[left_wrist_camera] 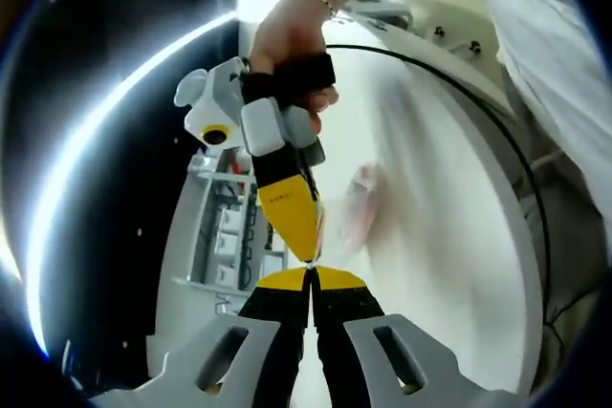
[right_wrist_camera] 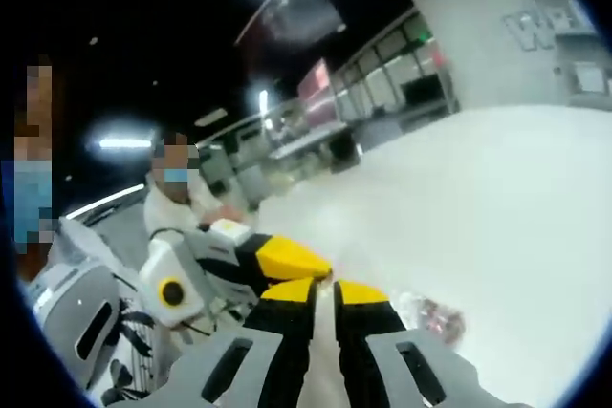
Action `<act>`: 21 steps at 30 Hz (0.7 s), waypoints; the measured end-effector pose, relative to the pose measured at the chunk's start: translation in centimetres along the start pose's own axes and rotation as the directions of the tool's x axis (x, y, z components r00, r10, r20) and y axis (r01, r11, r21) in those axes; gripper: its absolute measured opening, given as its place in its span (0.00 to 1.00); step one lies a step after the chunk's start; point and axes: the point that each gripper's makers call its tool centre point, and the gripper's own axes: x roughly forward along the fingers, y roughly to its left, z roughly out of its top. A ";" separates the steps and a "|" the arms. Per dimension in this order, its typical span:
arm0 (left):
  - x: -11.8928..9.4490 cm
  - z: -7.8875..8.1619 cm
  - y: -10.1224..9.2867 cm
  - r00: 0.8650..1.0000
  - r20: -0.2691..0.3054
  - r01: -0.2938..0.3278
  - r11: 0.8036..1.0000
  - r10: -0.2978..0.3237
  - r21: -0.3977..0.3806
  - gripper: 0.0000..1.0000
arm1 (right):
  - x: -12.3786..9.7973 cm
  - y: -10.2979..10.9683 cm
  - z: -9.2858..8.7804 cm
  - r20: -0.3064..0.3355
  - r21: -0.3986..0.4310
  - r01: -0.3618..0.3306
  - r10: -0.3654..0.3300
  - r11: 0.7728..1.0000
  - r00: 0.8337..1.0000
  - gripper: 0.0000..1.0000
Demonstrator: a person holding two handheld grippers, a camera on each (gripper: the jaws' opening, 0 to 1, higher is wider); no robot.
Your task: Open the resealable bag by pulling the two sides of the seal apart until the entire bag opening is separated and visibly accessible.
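Item: resealable bag (left_wrist_camera: 361, 205), clear film with pinkish contents. In the left gripper view we see it as a blurred smear on the white table (left_wrist_camera: 449, 236), just beyond the yellow tips. In the right gripper view it lies by the right jaw, crinkled and glossy; its seal line is too soft for us to make out, and we cannot tell whether the mouth is parted.

Item: left gripper (left_wrist_camera: 312, 272), black jaws with yellow tips, pressed together. A thin edge of film may sit between them; we cannot confirm it.

Item: right gripper (right_wrist_camera: 333, 286), same build, grey slotted plastic shoulders. Its jaws stand nearly together with a narrow gap; we cannot tell what, if anything, they pinch. In the left gripper view a hand (left_wrist_camera: 287, 31) with a bracelet holds it, tip meeting tip.

Item: person (right_wrist_camera: 177, 203) in white, seated beyond.
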 end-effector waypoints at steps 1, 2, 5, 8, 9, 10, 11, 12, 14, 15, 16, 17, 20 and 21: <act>0.0 0.0 0.0 1.000 -0.001 0.001 1.000 -0.001 0.006 0.01 | 0.0 0.0 -0.1 0.000 0.006 -0.001 0.001 1.000 1.000 0.04; 0.0 0.0 0.0 1.000 0.000 0.002 1.000 -0.002 0.011 0.01 | 0.1 0.2 0.0 0.000 0.012 -0.003 0.003 1.000 1.000 0.04; 0.0 0.1 0.2 1.000 0.003 0.003 1.000 -0.003 0.014 0.01 | 0.1 0.6 0.1 0.007 0.021 -0.013 0.012 1.000 1.000 0.01; 0.0 0.0 0.4 1.000 -0.002 -0.005 1.000 0.005 0.022 0.01 | 0.1 0.7 0.5 0.025 0.027 -0.015 0.015 1.000 1.000 0.00; 0.0 0.0 0.5 1.000 -0.002 -0.006 1.000 0.006 0.022 0.01 | 0.1 0.7 0.6 0.034 0.052 -0.022 0.020 0.998 0.999 0.00; -0.1 0.0 0.5 1.000 -0.002 -0.007 1.000 0.007 0.024 0.01 | 0.2 0.7 0.6 0.035 0.056 -0.023 0.021 0.998 0.999 0.00; -0.1 0.0 0.4 1.000 -0.001 -0.003 1.000 0.003 0.024 0.01 | 0.2 0.8 0.6 0.035 0.060 -0.025 0.023 0.998 0.999 0.00; 0.0 0.0 0.3 1.000 0.000 0.001 1.000 -0.001 0.025 0.01 | 0.3 0.8 0.6 0.033 0.057 -0.024 0.022 0.998 0.999 0.00; 0.0 0.1 0.3 1.000 0.001 0.000 1.000 0.000 0.025 0.01 | 0.3 1.1 0.7 0.038 0.052 -0.019 0.017 0.998 0.999 0.00; 0.0 0.1 0.4 1.000 0.002 -0.003 1.000 0.003 0.024 0.01 | 0.3 1.2 0.8 0.044 0.056 -0.018 0.015 0.998 0.999 0.00; 0.0 0.1 0.4 1.000 0.003 -0.006 1.000 0.006 0.025 0.01 | 0.3 1.1 0.9 0.049 0.059 -0.018 0.015 0.998 0.999 0.00; 0.0 0.1 0.5 1.000 0.004 -0.008 1.000 0.008 0.026 0.01 | 0.3 1.1 1.0 0.054 0.065 -0.018 0.015 0.998 0.998 0.00; -0.1 0.2 0.5 1.000 0.010 -0.013 1.000 0.012 0.023 0.01 | 0.4 1.1 1.0 0.063 0.100 -0.032 0.026 0.994 0.998 0.00; -0.1 0.3 0.5 1.000 0.012 -0.013 1.000 0.013 0.022 0.01 | 0.5 1.2 1.0 0.068 0.120 -0.039 0.031 0.992 0.997 0.00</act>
